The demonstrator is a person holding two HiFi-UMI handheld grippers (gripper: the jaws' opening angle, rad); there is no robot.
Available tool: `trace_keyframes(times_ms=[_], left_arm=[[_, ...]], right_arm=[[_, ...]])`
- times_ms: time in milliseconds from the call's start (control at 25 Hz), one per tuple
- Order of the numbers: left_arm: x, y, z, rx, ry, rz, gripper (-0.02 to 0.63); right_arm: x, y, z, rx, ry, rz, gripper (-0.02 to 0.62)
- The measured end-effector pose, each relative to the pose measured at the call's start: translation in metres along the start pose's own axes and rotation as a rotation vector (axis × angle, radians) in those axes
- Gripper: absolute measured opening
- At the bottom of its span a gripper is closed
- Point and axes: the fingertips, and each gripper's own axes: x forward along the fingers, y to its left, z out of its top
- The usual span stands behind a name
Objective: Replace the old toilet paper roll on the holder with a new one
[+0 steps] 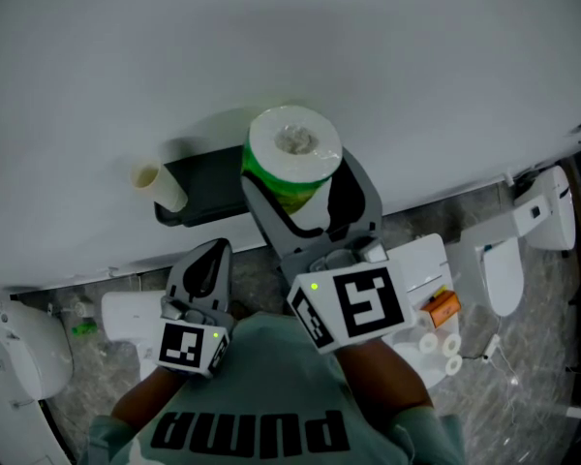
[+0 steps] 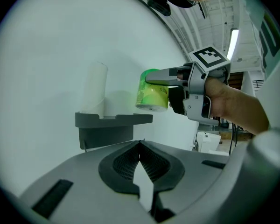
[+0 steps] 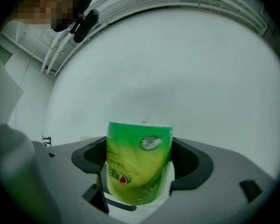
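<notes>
A new toilet paper roll (image 1: 292,153) in green wrapping is gripped upright by my right gripper (image 1: 305,197), close to the white wall. In the right gripper view the roll (image 3: 139,160) fills the space between the jaws of the right gripper (image 3: 139,171). Just left of it, a dark grey holder (image 1: 205,188) is fixed to the wall, with an empty cardboard tube (image 1: 159,186) standing at its left end. My left gripper (image 1: 210,253) hangs below the holder, shut and empty. From the left gripper (image 2: 140,143) I see the holder (image 2: 113,121), the tube (image 2: 94,91) and the roll (image 2: 152,95).
A white toilet (image 1: 526,231) stands at the right and another white fixture (image 1: 19,349) at the lower left, on a grey marbled floor. A white box (image 1: 424,267) with an orange item (image 1: 443,306) and small white rolls lies below the right gripper.
</notes>
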Motion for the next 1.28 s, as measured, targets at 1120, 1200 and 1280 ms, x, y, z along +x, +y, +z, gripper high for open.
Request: trace_keyframes(times_ms=[1120, 1200, 1280], left_arm=[[-0.003, -0.013, -0.025, 0.045, 0.104, 0.015, 0.003], [-0.006, -0.009, -0.025, 0.048, 0.104, 0.024, 0.003], [-0.009, -0.006, -0.026, 0.044, 0.119, 0.035, 0.003]], right_arm=[[-0.028, -0.084, -0.085, 0.731, -0.005, -0.118, 0.414], [-0.026, -0.084, -0.094, 0.777, 0.003, -0.124, 0.414], [-0.024, -0.084, -0.102, 0.807, 0.015, -0.128, 0.414]])
